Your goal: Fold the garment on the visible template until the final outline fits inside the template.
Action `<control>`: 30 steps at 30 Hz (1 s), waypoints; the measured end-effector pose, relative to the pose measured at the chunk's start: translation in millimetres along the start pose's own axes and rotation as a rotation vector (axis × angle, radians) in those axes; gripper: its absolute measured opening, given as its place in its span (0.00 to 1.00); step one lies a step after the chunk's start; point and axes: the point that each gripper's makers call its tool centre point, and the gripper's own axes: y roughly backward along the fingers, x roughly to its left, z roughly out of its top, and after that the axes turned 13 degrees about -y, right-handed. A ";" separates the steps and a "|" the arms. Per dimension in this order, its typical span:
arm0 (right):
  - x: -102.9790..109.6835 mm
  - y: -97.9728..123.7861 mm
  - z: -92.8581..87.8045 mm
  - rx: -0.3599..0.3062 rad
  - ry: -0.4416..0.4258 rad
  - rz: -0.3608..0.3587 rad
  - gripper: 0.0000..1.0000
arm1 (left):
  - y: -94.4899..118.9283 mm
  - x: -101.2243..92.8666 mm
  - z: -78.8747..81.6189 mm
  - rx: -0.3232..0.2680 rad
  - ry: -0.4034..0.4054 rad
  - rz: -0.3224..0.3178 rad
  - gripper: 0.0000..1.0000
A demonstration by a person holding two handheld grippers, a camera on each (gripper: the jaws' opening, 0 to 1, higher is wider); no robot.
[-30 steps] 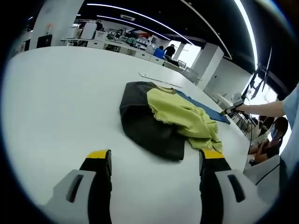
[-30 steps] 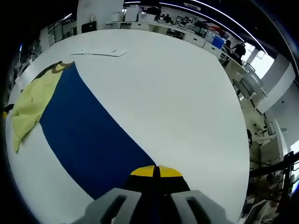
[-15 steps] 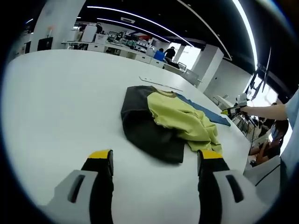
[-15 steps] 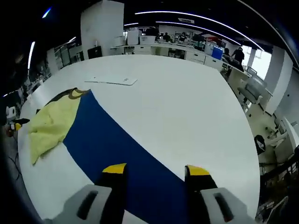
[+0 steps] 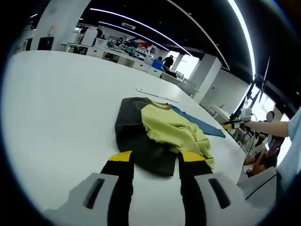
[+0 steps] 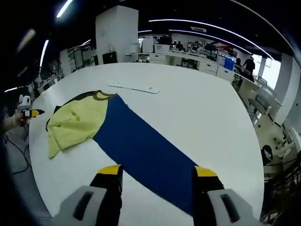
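Large open-plan hall with dark ceiling (image 6: 155,12) crossed by long linear light strips (image 5: 136,21), white square column (image 6: 116,33), rows of desks (image 6: 188,59) behind, bright window (image 5: 190,61).

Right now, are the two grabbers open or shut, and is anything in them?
Left gripper: open, holding nothing, over the garment's near edge.
Right gripper: open, holding nothing.

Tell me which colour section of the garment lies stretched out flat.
The blue section: it runs long and smooth across the table, while the yellow section is bunched and the dark section is folded under it.
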 end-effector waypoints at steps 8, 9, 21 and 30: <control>38.7 20.4 3.0 -0.049 0.002 0.064 0.60 | 1.3 0.9 3.5 -0.003 -0.050 0.002 0.32; 47.6 23.0 3.2 -0.057 0.001 0.080 0.61 | 1.2 0.2 3.5 0.000 -0.051 -0.003 0.32; 128.7 46.1 9.2 -0.139 0.032 0.234 0.83 | -1.5 -4.4 2.5 0.035 -0.119 -0.035 0.64; 154.8 52.8 2.0 -0.155 0.048 0.278 0.88 | -9.8 -5.7 -6.8 0.085 -0.186 -0.054 0.77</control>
